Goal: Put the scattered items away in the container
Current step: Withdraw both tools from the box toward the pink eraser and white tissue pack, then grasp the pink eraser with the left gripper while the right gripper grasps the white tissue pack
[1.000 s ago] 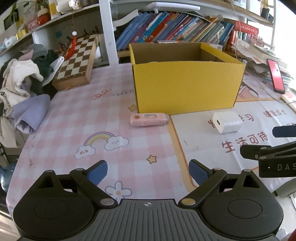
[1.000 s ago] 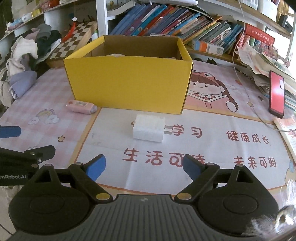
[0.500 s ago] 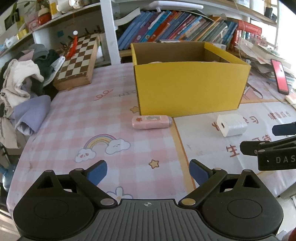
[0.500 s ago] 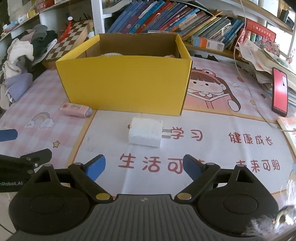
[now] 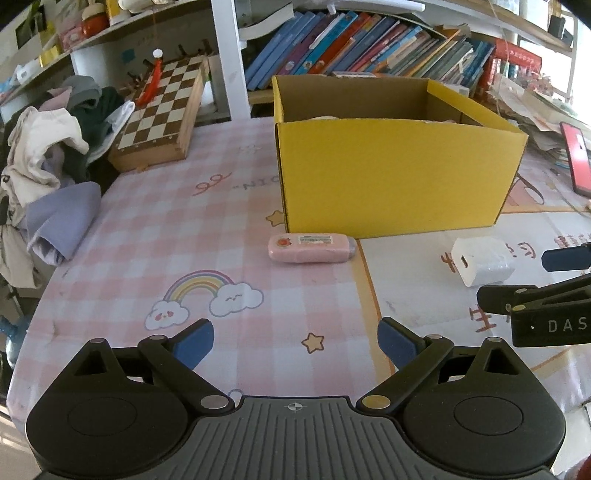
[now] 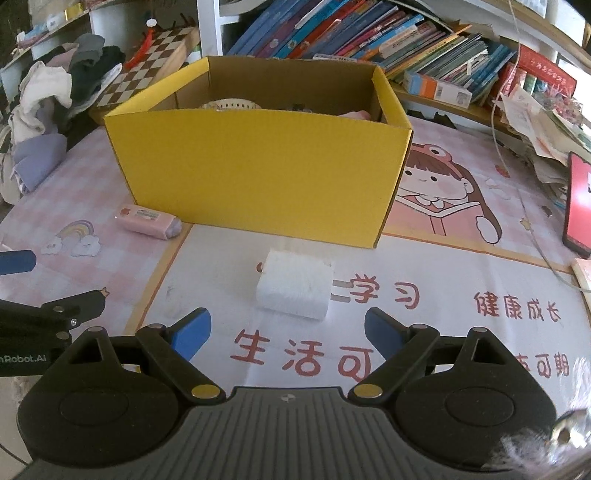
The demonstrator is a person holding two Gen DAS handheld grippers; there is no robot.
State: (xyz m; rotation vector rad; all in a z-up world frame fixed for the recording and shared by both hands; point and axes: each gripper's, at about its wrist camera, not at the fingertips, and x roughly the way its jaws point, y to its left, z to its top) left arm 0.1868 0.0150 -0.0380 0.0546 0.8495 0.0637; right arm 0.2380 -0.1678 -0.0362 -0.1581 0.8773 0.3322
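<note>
A yellow cardboard box [image 5: 399, 177] [image 6: 258, 170] stands open on the table with some items inside. A pink tube [image 5: 312, 249] [image 6: 147, 220] lies just in front of its left corner. A white charger block [image 5: 480, 260] [image 6: 293, 288] lies in front of the box's middle. My left gripper [image 5: 295, 345] is open and empty, a short way before the pink tube. My right gripper [image 6: 286, 338] is open and empty, close before the white charger.
A chessboard [image 5: 159, 114] and a heap of clothes [image 5: 48, 166] sit at the left. Books [image 6: 369, 33] fill the shelf behind the box. A red phone [image 6: 580, 205] and paper stacks lie at the right. The table's near-left edge shows [image 5: 22, 350].
Both grippers have moved forward toward the box; the pink tube and the white charger now sit closer. Both stay open.
</note>
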